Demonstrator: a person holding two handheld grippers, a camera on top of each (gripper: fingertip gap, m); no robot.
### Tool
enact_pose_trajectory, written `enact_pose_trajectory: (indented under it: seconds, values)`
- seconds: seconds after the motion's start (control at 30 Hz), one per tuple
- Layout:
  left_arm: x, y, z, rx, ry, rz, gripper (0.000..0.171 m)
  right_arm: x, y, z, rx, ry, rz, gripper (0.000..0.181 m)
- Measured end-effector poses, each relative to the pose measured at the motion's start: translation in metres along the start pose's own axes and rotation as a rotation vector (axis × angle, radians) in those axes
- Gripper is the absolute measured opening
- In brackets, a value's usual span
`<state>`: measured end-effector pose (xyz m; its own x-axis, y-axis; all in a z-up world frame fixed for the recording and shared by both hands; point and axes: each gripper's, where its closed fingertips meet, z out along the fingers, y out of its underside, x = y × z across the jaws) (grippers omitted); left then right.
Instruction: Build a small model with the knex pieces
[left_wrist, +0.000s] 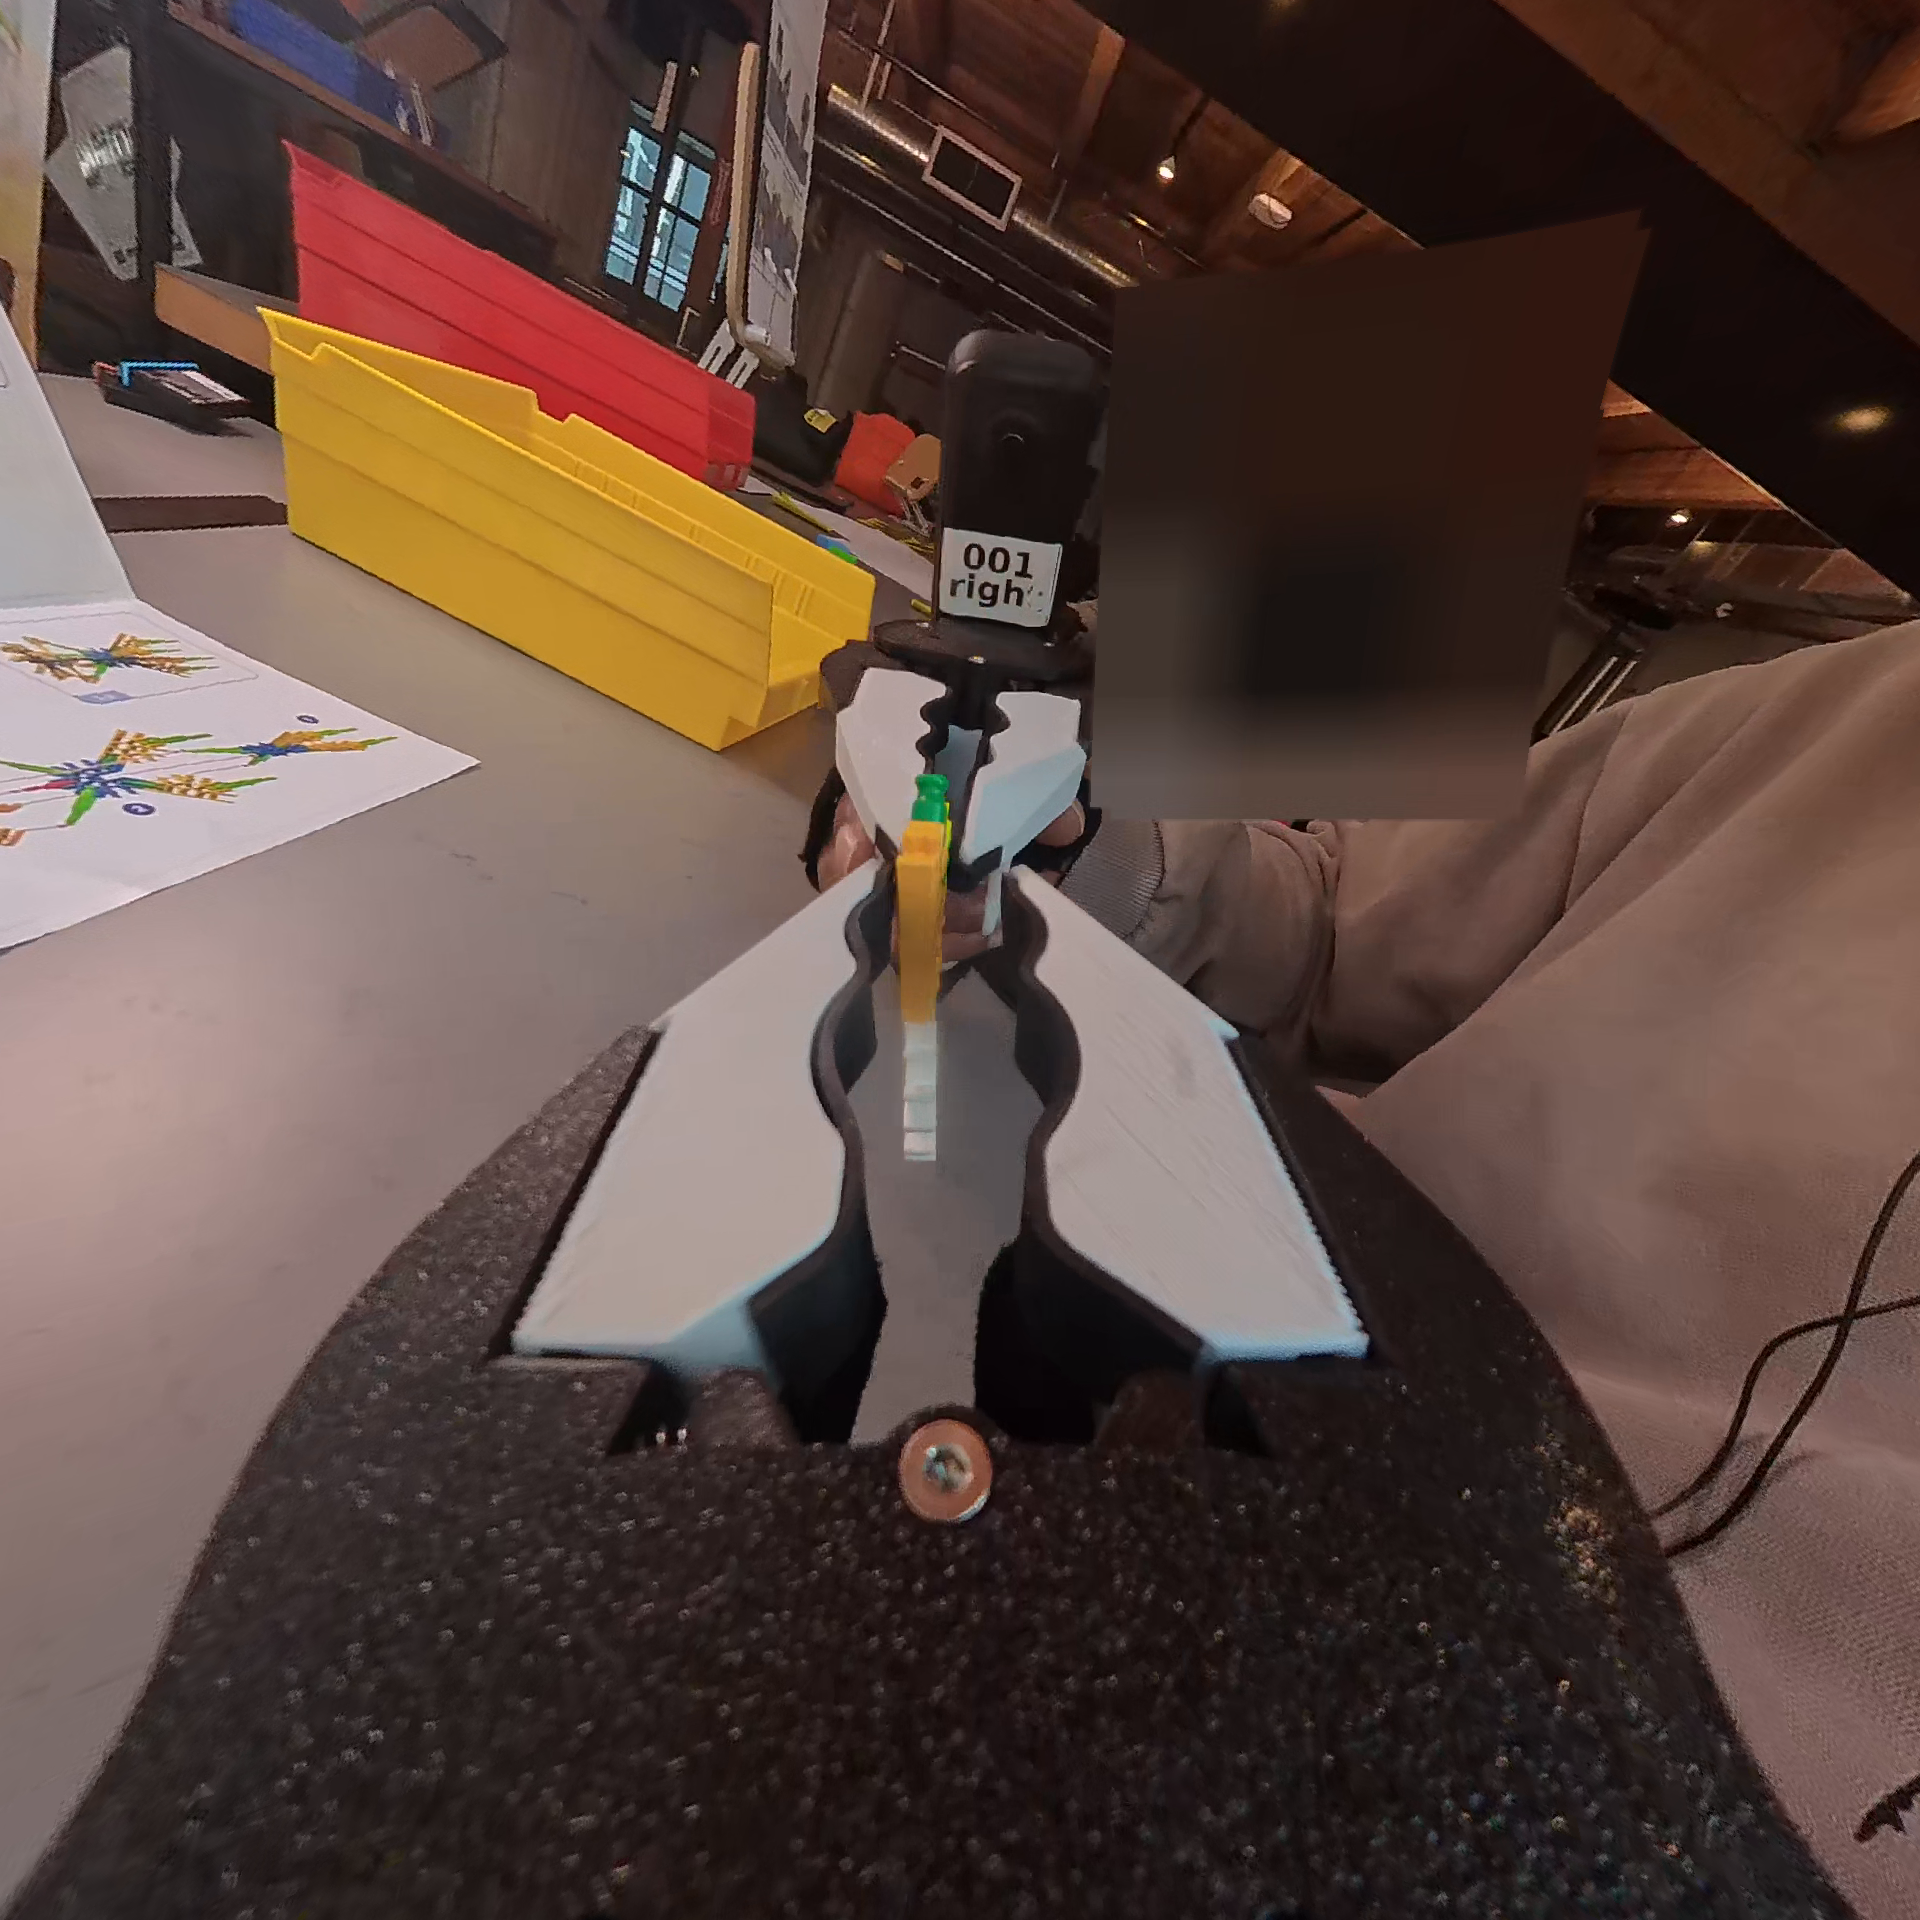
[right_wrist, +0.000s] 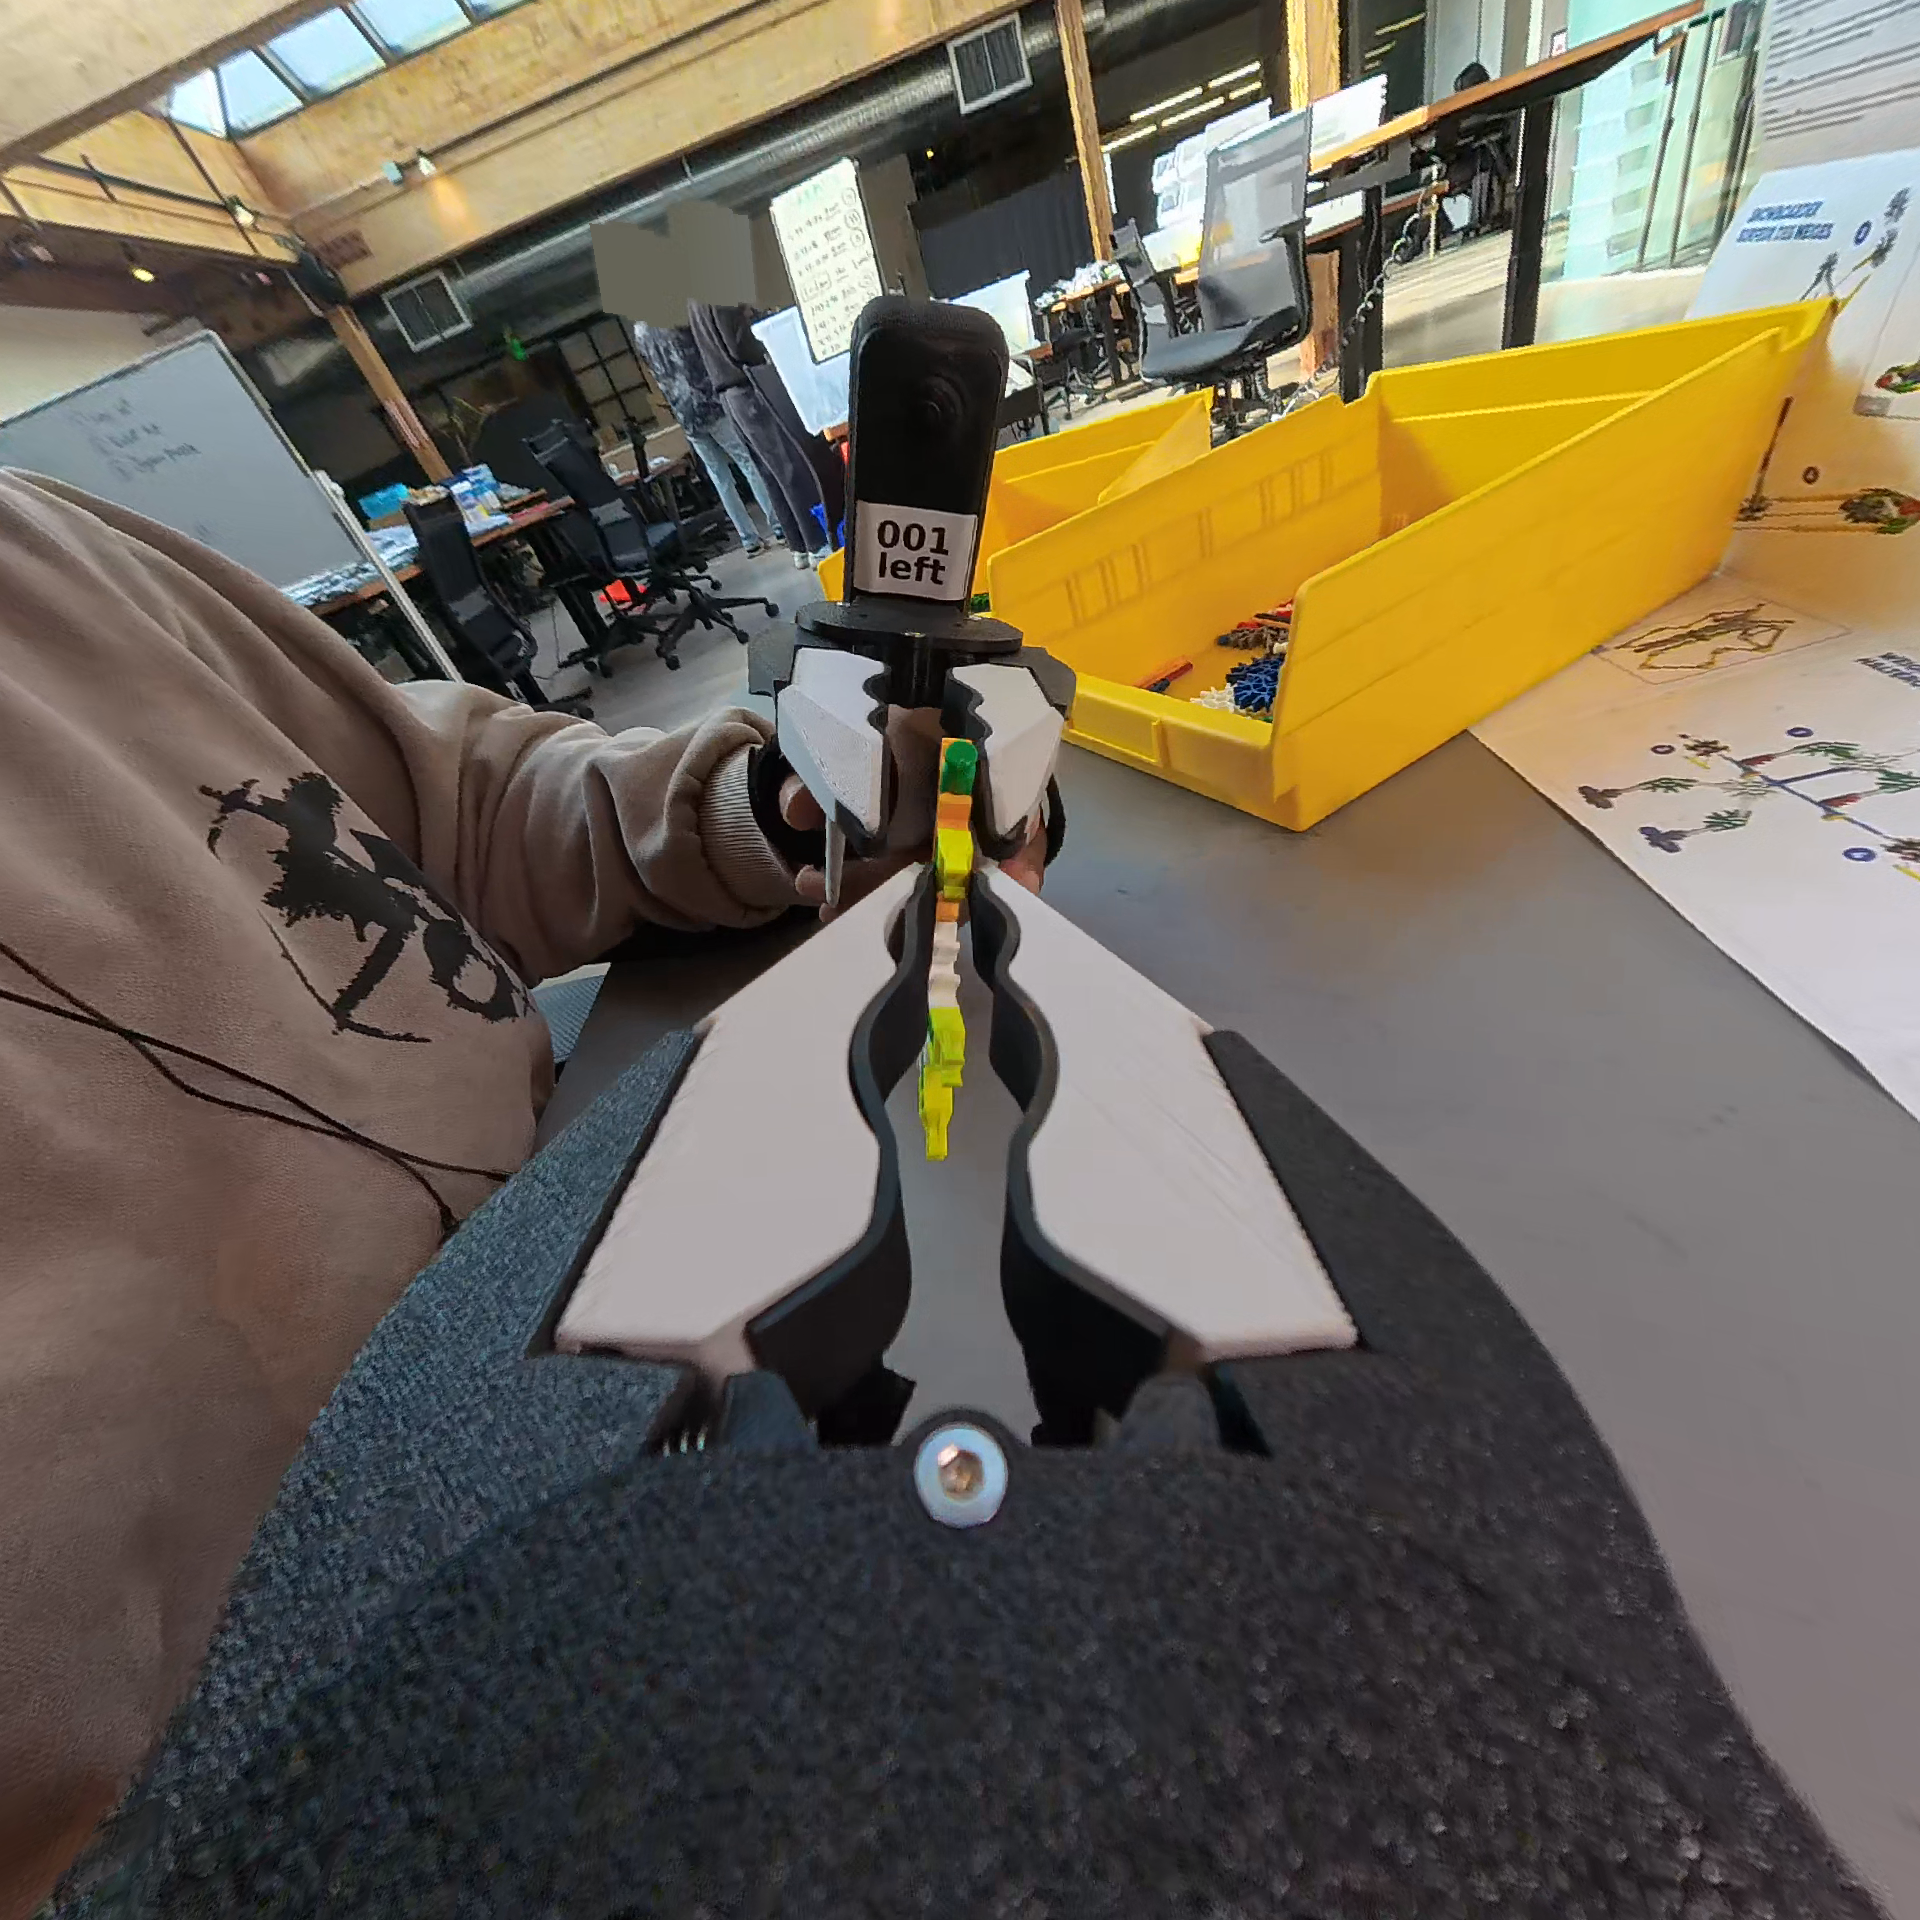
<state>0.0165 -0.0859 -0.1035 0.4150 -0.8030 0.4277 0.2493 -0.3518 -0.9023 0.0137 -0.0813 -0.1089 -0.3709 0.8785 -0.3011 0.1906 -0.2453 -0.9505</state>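
The two grippers face each other above a grey table (left_wrist: 312, 1039), tips nearly meeting, with a thin strip of snapped-together toy pieces (left_wrist: 921, 956) between them. In the left wrist view, the left gripper (left_wrist: 940, 894) has its white fingers (left_wrist: 727, 1122) drawn close at the tips around the strip's yellow part, with a white segment running back into the gap; whether the pads actually press it I cannot tell. Beyond the strip, the right gripper (left_wrist: 961, 821) stands with a black camera (left_wrist: 1013, 468) on top, a green end piece between its fingers.

The right wrist view shows the strip (right_wrist: 948, 966) from the other end: green tip, orange, white and lime-yellow pieces lying along the narrow gap of the right gripper (right_wrist: 951, 883), its tips nearly closed about it. Beyond the strip is the left gripper (right_wrist: 930, 800), held by a hand (right_wrist: 831, 831) in a tan sleeve.

Only this view looks into the yellow bin (right_wrist: 1403, 665) right of the strip, showing small blue, white and red parts inside. Only the left view shows the red bin (left_wrist: 499, 301) behind the yellow bin (left_wrist: 540, 520). Printed instruction sheets (left_wrist: 187, 748) lie on the table beside the yellow bin.
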Motion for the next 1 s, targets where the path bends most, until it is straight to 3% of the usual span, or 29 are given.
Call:
enact_pose_trajectory:
  seconds: [0.1, 0.5, 0.8, 1.0]
  values:
    - [0.000, 0.003, 0.002, -0.017, -0.006, 0.016, 0.006, -0.004, 0.001, 0.000, 0.011, -0.022, -0.005, 0.005]
    - [-0.002, 0.016, 0.006, -0.114, -0.025, 0.020, 0.005, 0.000, 0.013, -0.006, -0.065, -0.024, -0.059, 0.005]
    - [-0.048, 0.010, 0.003, -0.045, -0.373, -0.005, 0.008, 0.044, 0.012, -0.001, -0.140, 0.427, -0.364, 0.006]
    - [-0.063, 0.006, 0.000, 0.005, -0.448, -0.071, 0.009, 0.057, 0.011, 0.002, -0.224, 0.645, -0.595, 0.006]
